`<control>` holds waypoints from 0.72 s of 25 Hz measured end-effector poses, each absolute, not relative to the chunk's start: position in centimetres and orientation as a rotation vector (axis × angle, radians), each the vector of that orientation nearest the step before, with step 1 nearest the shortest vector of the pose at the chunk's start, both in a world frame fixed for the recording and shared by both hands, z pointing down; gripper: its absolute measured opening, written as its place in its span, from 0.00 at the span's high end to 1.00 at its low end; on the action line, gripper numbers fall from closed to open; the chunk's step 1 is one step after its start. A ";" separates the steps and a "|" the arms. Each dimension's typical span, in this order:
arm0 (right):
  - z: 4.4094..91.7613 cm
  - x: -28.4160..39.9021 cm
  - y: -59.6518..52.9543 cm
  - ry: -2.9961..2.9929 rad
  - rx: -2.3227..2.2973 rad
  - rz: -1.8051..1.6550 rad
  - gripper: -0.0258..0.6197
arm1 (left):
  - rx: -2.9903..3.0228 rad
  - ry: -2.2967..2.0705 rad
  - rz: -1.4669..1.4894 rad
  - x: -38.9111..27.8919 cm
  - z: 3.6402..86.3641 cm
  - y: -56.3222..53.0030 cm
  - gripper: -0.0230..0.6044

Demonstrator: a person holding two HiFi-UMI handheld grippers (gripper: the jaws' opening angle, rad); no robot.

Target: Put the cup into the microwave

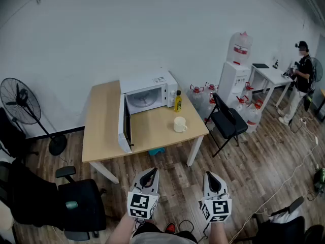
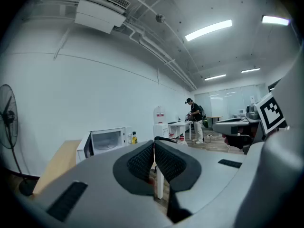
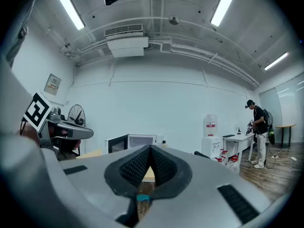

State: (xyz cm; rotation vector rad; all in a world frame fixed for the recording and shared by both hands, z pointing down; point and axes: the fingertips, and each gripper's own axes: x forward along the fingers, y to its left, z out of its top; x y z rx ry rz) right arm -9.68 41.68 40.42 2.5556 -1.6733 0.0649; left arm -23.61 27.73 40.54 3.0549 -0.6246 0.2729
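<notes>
A head view looks down on a wooden table [image 1: 101, 136] with a white microwave [image 1: 148, 80] at its back edge. The microwave's door [image 1: 125, 127] hangs wide open to the left, and a round glass plate [image 1: 142, 100] lies inside the cavity. The cup [image 1: 180, 124], white with a handle, stands upright on the table in front of the microwave's right end, outside it; whether it holds anything cannot be told. Just beside the microwave's right side stands a bottle [image 1: 177, 101] of yellow liquid with a dark cap. Further right of the microwave, on the floor, are a black chair [image 1: 226, 119], red-capped jugs [image 1: 197, 95] and a water dispenser [image 1: 235, 70] with a big bottle on top. A person [image 1: 302, 75] stands at a white desk [image 1: 271, 76], far right of the microwave. A fan [image 1: 20, 100] stands to its left. Both grippers are held well short of the microwave, off the table. The left gripper [image 1: 149, 177] has its jaws pressed together with nothing between them. The right gripper [image 1: 213, 180] is likewise closed and holds nothing.
</notes>
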 end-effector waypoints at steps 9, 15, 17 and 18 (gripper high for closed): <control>40.7 -8.9 43.9 -1.683 2.556 0.094 0.94 | 3.055 -0.608 0.270 -22.6 40.6 29.6 0.92; 41.2 -8.1 43.8 -1.693 2.557 0.104 0.94 | 3.061 -0.602 0.286 -21.7 41.0 29.6 0.92; 41.3 -7.7 43.0 -1.697 2.555 0.105 0.94 | 3.059 -0.607 0.286 -21.2 41.1 28.9 0.92; 41.4 -7.3 42.5 -1.699 2.553 0.104 0.94 | 3.058 -0.611 0.288 -20.9 41.2 28.4 0.92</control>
